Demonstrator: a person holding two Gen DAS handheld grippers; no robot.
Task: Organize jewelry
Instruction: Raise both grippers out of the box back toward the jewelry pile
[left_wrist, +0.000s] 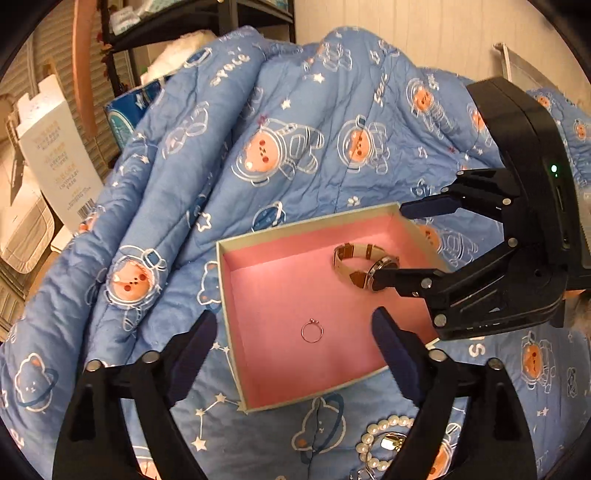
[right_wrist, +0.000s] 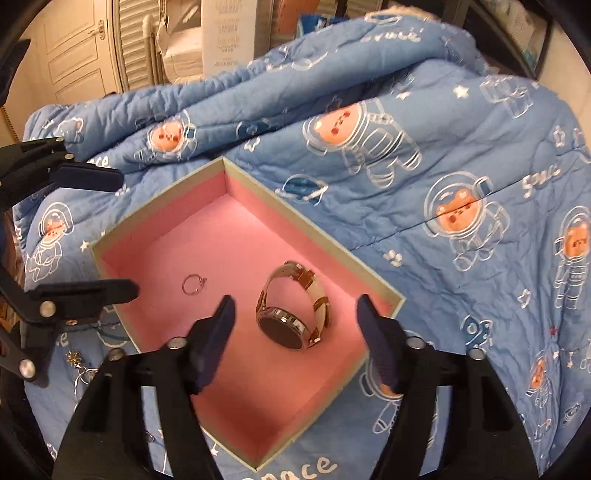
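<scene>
Jewelry is going into the pink-lined box (left_wrist: 236, 325): ring (left_wrist: 312, 331) and watch (right_wrist: 293, 314) lie inside it. Left gripper (left_wrist: 295, 354) and right gripper (right_wrist: 293, 332) gape empty above. Next, I'd judge, the pearl bracelet (left_wrist: 380, 439) just outside the box.

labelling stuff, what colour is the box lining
Pink lining inside the box, with pale greyish outer walls. Clearest in the right wrist view.
</scene>
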